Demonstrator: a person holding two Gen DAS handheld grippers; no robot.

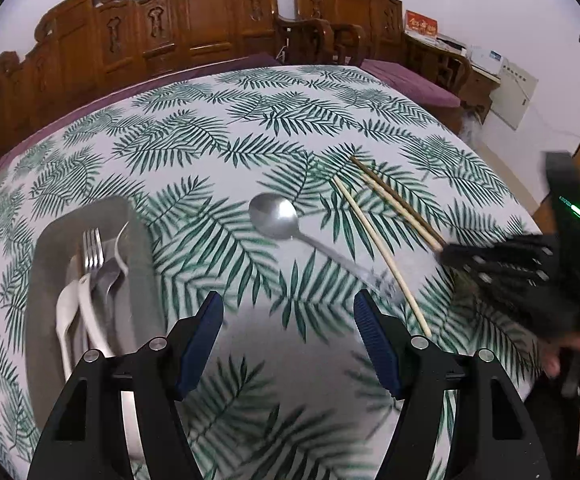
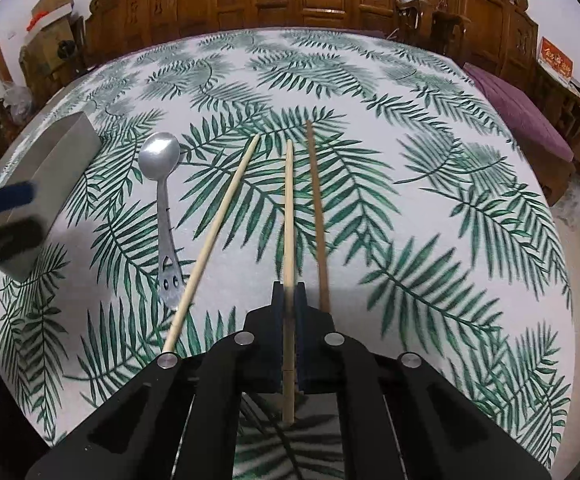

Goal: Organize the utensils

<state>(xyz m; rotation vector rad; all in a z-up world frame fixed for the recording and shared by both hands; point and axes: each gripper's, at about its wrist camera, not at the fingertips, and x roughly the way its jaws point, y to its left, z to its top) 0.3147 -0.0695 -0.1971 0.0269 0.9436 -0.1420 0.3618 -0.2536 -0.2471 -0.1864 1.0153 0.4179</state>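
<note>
My right gripper is shut on a pale chopstick that runs forward between its pads. A darker brown chopstick lies just right of it on the tablecloth, and another pale chopstick lies to the left. A metal spoon lies further left. In the left wrist view, my left gripper is open and empty above the cloth, with the spoon ahead and the chopsticks to the right. A grey tray at left holds a fork and white spoons.
The table has a palm-leaf cloth. Carved wooden chairs and a purple cushion stand behind it. The right gripper body shows at the right edge of the left wrist view. The tray's corner shows at left in the right wrist view.
</note>
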